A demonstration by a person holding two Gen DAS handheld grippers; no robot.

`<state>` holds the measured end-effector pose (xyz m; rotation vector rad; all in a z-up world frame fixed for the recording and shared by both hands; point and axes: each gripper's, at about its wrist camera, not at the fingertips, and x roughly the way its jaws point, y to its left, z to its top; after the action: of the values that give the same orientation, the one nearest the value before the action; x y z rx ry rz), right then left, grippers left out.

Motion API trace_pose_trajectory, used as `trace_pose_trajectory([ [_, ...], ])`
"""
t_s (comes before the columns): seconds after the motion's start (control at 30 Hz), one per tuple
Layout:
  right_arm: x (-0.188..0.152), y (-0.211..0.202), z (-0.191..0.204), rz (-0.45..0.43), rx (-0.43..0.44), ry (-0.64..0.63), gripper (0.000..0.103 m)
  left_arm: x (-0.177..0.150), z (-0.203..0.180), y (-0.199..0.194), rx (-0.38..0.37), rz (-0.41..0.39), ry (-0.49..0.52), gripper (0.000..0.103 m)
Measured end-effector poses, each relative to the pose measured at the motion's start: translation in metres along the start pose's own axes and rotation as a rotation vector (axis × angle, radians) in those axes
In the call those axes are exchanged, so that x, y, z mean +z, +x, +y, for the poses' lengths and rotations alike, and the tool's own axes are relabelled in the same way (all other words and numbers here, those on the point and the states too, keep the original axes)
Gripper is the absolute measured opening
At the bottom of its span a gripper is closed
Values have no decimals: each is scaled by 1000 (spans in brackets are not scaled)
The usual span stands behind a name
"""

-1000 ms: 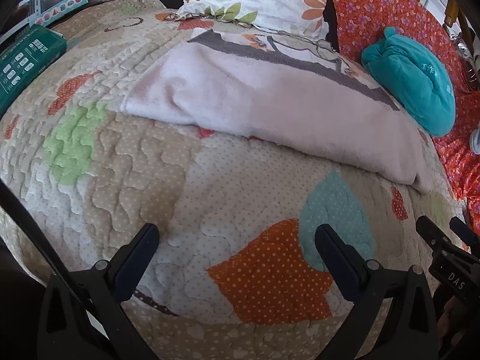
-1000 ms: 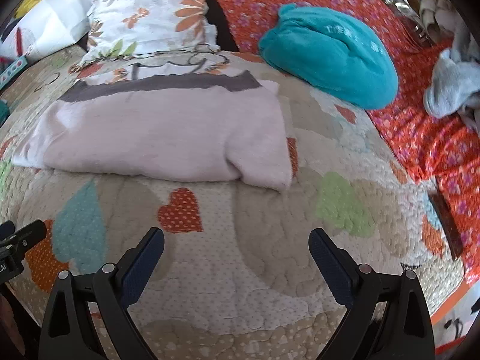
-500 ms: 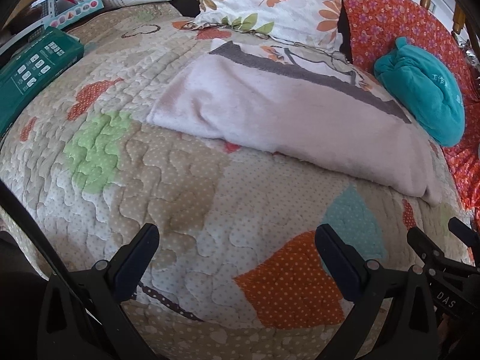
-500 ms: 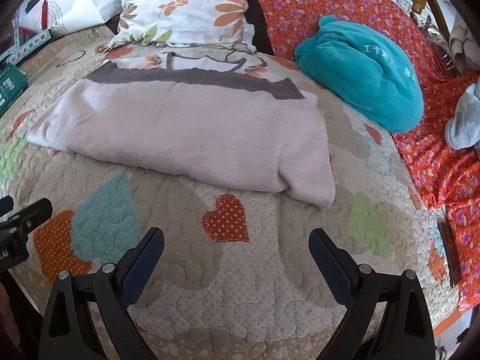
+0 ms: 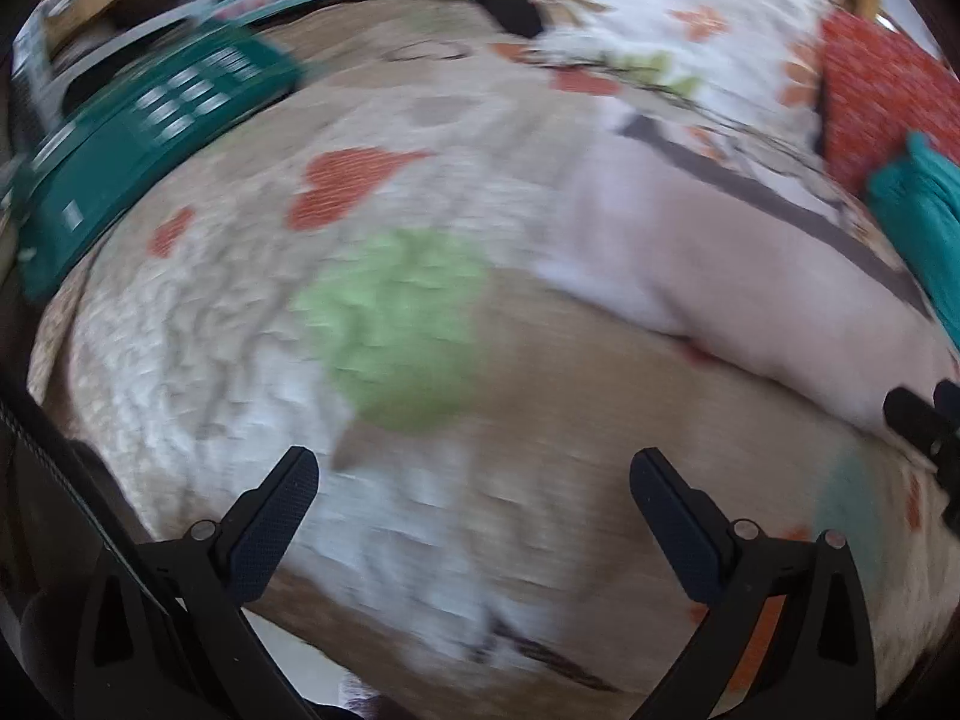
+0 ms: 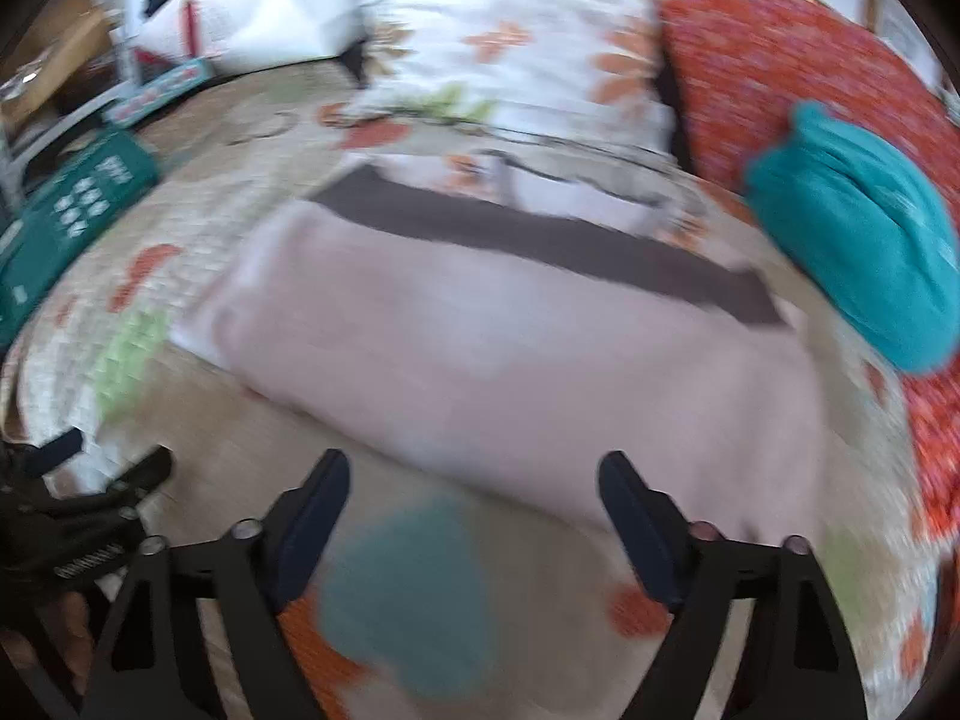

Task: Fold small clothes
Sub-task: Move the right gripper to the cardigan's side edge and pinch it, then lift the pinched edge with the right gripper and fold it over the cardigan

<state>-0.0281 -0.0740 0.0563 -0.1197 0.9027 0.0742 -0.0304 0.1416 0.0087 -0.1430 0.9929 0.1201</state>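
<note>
A pale pink folded garment (image 6: pixel 510 354) with a dark grey band along its far edge lies flat on a patchwork quilt (image 6: pixel 528 576); in the left wrist view the garment (image 5: pixel 720 276) sits at the right. My right gripper (image 6: pixel 474 507) hovers just short of the garment's near edge, its jaws closing with nothing between them. My left gripper (image 5: pixel 474 504) stands open over bare quilt (image 5: pixel 396 324), left of the garment. Both views are blurred. Each gripper shows at the edge of the other's view: the right gripper (image 5: pixel 924 426) and the left gripper (image 6: pixel 90 498).
A teal bundle (image 6: pixel 858 240) lies on an orange-red floral cover (image 6: pixel 798 72) at the right. A floral pillow (image 6: pixel 528 48) lies beyond the garment. A green box (image 5: pixel 138 138) and white bags (image 6: pixel 252 12) crowd the far left edge of the bed.
Both views have swung left across the bed and blurred. The right gripper's jaws stand narrower than before. The garment now lies closer in front of the right gripper.
</note>
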Motion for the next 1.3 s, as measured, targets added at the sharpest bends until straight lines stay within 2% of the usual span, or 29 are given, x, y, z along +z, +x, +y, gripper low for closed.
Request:
trace_pose_trajectory([
  [0.1,24,15,37,5,83,-73,73,1,15,15,19,32,-43,103],
  [0.3,62,48,92,80,194,-162,73,-6,18,16,2,6,-22,103],
  [0.4,71,67,114,124,213,-223,73,-6,20,12,-10,35,17,103],
  [0.43,72,71,119,134,214,-243,73,-6,24,7,-37,38,8,99],
  [0.47,73,76,124,145,219,-262,73,-6,28,4,-51,29,-17,94],
  [0.57,72,92,141,168,212,-320,73,-3,48,-4,-78,5,-121,94],
  [0.63,73,102,151,163,185,-356,75,-3,60,-7,-64,-5,-187,94],
  [0.73,83,109,154,136,180,-336,75,-3,70,-7,-76,2,-255,94],
  [0.77,87,112,153,146,195,-305,64,-3,71,-7,-79,3,-270,94],
  [0.8,90,114,152,150,211,-277,44,-3,72,-7,-80,-1,-280,94],
  [0.83,91,115,151,149,212,-257,31,-3,71,-9,-80,-7,-282,94],
  [0.87,93,116,151,152,213,-238,14,-3,69,-10,-82,-15,-281,94],
  [0.9,95,116,150,159,218,-215,9,-3,68,-12,-85,-24,-278,94],
  [0.97,100,114,143,167,239,-159,6,-3,63,-17,-87,-41,-263,94],
  [1.07,112,91,110,115,294,-25,6,-4,54,-24,-71,-52,-227,94],
  [1.2,116,35,20,-15,325,185,6,-3,33,-32,-80,-44,-169,94],
  [1.3,93,-4,-70,-93,293,351,5,-2,10,-44,-111,-52,-101,94],
])
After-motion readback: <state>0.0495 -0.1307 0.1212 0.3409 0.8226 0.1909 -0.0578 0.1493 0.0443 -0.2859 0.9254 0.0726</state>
